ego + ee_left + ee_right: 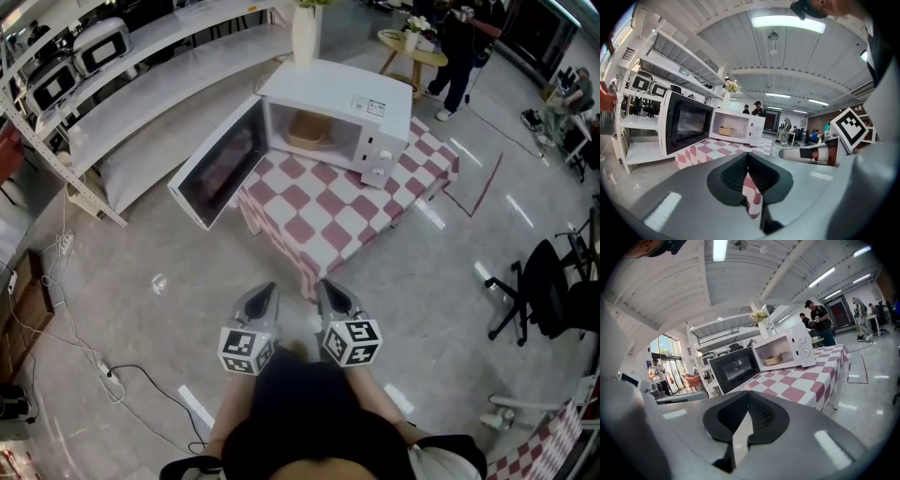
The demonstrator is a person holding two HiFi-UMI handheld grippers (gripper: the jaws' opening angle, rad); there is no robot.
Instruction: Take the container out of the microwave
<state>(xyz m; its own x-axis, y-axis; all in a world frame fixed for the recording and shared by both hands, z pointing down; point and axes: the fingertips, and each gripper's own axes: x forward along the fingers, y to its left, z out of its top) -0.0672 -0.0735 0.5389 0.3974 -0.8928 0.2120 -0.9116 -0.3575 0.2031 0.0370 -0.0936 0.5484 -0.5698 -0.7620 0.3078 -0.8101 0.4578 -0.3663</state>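
A white microwave [337,112] stands on a table with a red-and-white checked cloth [328,211], its door [217,161] swung wide open to the left. Inside sits a tan container [309,131], also visible as the container [725,130] in the left gripper view and the container [772,360] in the right gripper view. My left gripper [265,292] and right gripper [328,289] hang side by side close to my body, well short of the table. Both point toward the microwave, shut, with nothing between the jaws.
White shelving [141,84] with more ovens runs along the left. A vase [307,33] stands on the microwave. A person [459,56] stands by a round table behind. An office chair [553,291] is at the right; cables [103,370] lie on the floor at left.
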